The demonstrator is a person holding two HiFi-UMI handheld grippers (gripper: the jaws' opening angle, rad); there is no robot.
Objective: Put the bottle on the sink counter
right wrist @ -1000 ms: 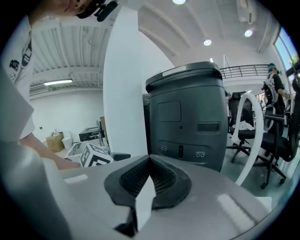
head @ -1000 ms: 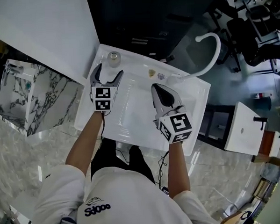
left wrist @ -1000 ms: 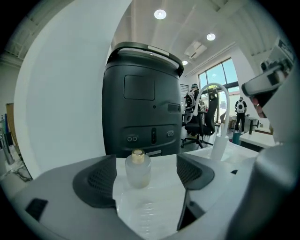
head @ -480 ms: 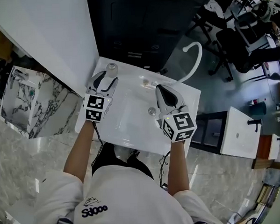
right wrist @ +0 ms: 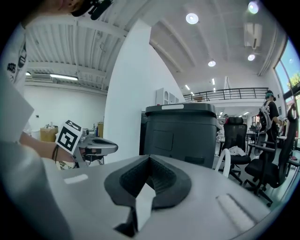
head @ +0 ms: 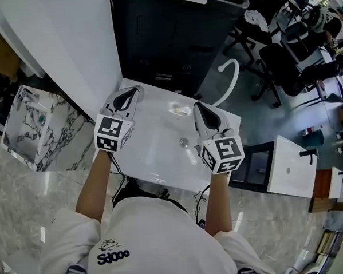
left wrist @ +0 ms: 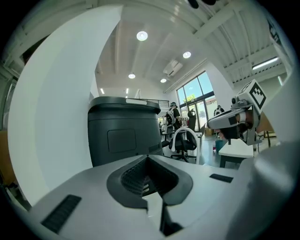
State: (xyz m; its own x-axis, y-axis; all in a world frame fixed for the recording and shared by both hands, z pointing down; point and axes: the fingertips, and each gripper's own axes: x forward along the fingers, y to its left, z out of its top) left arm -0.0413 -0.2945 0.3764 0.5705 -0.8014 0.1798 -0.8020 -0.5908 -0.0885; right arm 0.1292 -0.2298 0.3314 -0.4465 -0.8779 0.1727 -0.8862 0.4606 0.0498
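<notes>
Lower left of the head view, dark lettering is picked out on the white shirt [head: 143,232]; it is read roughly as "Sdooo" [head: 116,256]. Centre frame, square black-and-white code markers are shown on the left cube [head: 111,134] and right cube [head: 223,154].

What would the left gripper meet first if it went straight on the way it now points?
Most likely the dark grey cabinet, with open air before it; depth is unclear.

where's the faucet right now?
Head view: the white gooseneck faucet arches at the far right edge of the sink, just beyond the tip of the right gripper, with the dark cabinet to its left.
</notes>
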